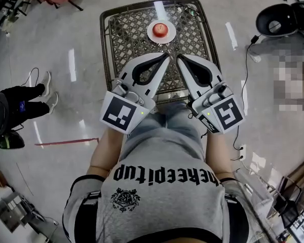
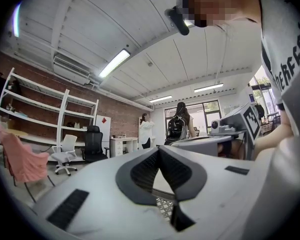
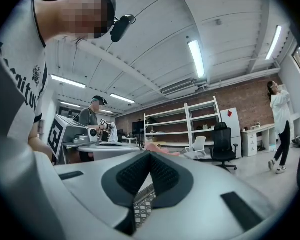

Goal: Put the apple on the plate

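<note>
A glossy grey floor with glare streaks surrounds a small rectangular table [image 1: 105,39], whose woven metal lattice lies under a reflective sheet in a dark frame.

The near edge of the table is hidden behind the two tools. In both gripper views the white bodies fill the lower half, so only a sliver of lattice shows through the gap under the ribbed black pads. The plate and fruit cannot be seen there.

The person's grey shirt carries black print, read upside down as "hekeepitup", with its first letters hard to make out. Each tool bears a cube with a black-and-white square marker.

The left gripper [image 1: 167,56] has its jaws pressed together with nothing between them. The right gripper [image 1: 180,58] is likewise closed and empty. Their tapered white tips nearly meet over the table.

The red apple [image 1: 161,30] sits on the round white plate [image 1: 153,34], ahead of both tips and apart from them. A bystander's legs [image 1: 25,97], in dark trousers and pale shoes, stand out beyond the left gripper and are cut off by the frame.
</note>
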Demonstrator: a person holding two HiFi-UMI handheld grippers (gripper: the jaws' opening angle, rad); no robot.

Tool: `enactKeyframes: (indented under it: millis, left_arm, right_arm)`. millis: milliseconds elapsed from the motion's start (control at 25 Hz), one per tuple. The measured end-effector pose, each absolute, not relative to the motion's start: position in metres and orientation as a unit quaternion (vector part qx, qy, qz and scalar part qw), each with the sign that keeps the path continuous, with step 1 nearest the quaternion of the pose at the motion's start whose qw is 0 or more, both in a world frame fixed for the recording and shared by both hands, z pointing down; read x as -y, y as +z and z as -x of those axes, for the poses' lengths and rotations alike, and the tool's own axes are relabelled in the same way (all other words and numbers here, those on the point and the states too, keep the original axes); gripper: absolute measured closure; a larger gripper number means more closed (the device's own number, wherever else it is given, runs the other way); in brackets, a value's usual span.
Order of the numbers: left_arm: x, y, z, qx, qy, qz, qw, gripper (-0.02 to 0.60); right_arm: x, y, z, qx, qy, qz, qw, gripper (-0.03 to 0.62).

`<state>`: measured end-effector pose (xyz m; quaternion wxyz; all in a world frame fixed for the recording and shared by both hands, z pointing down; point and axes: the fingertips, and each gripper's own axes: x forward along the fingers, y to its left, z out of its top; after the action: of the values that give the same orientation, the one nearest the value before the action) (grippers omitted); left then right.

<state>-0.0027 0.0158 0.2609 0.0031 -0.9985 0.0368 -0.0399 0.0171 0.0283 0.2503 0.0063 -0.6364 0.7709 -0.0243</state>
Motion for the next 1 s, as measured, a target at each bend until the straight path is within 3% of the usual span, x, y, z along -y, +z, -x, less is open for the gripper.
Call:
enactKeyframes:
  millis: [1000]
  left_arm:
    - [-0.010, 0.253, 0.020, -0.044, -0.023, 0.999, -0.004, 0.545]
  right_arm:
    - [-0.021, 0.240, 0.004, -0.779, -0.014, 0.627, 0.000, 0.605]
